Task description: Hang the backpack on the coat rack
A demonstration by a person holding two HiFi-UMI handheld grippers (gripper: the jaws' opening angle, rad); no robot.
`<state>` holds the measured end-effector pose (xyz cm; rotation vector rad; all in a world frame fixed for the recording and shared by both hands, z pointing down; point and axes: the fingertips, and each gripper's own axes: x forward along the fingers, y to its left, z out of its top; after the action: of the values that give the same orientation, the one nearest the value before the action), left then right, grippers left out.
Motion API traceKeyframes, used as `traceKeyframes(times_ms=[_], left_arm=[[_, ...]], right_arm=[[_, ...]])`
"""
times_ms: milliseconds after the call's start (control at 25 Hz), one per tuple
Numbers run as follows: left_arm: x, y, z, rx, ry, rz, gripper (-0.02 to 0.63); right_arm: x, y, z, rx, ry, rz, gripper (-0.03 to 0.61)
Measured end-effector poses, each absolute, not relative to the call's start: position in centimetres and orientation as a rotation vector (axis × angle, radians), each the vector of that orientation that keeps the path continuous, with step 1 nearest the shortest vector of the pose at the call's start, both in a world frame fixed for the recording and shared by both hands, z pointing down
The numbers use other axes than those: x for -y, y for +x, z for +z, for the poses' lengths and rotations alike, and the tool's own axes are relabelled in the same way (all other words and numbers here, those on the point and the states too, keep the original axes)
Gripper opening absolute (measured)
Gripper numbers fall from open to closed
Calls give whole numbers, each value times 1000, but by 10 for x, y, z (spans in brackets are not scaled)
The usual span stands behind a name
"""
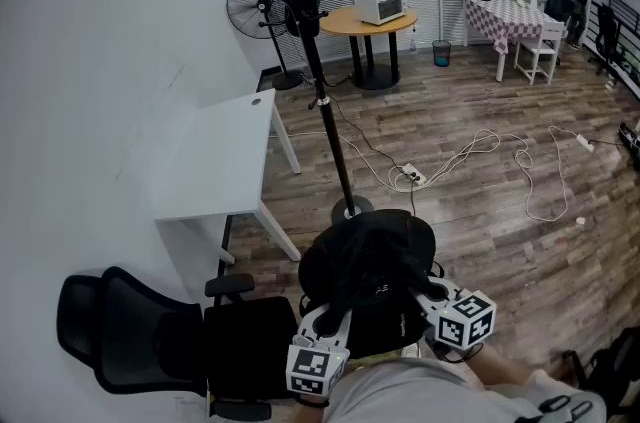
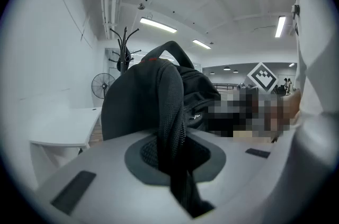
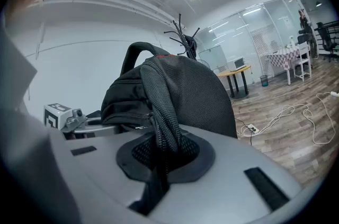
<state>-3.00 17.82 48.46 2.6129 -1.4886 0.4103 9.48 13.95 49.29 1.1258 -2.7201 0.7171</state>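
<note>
I hold a black backpack (image 1: 368,271) in the air in front of me, above the wood floor. My left gripper (image 1: 335,321) is shut on one mesh shoulder strap (image 2: 172,127), which runs down between its jaws. My right gripper (image 1: 425,296) is shut on the other strap (image 3: 161,122). The bag's body (image 3: 185,96) and its top handle rise beyond the jaws. The black coat rack (image 1: 315,81) stands farther ahead, its round base (image 1: 352,208) just past the bag and its hooks high up. Those hooks also show over the bag in the left gripper view (image 2: 123,51) and the right gripper view (image 3: 183,37).
A white desk (image 1: 215,161) stands left of the rack against the wall. A black office chair (image 1: 150,331) is at my lower left. A floor fan (image 1: 252,6) and a round table with a microwave (image 1: 368,16) stand behind the rack. Cables (image 1: 500,156) trail across the floor to the right.
</note>
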Motion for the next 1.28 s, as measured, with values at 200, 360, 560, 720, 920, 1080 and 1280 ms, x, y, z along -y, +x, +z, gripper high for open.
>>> traceKeyframes(times_ms=[200, 360, 560, 720, 920, 1080, 1280], left_arm=[[-179, -28, 483, 1474, 2605, 419, 38], [-178, -25, 483, 1473, 2608, 423, 38], [-176, -20, 486, 1481, 2600, 441, 38], [-172, -13, 484, 1485, 2593, 437, 38], [-160, -4, 483, 1516, 2572, 433, 38], [-148, 5, 483, 1547, 2544, 434, 38], [-134, 21, 479, 1600, 2512, 416, 38]], right_arm=[[-139, 97, 493, 2715, 1133, 721, 29], [-138, 99, 495, 2710, 1135, 727, 29], [-134, 105, 495, 2715, 1126, 732, 29], [-129, 110, 495, 2721, 1116, 732, 29], [-117, 119, 495, 2736, 1095, 732, 29], [-105, 128, 495, 2752, 1063, 726, 29], [-87, 144, 491, 2780, 1013, 708, 29]])
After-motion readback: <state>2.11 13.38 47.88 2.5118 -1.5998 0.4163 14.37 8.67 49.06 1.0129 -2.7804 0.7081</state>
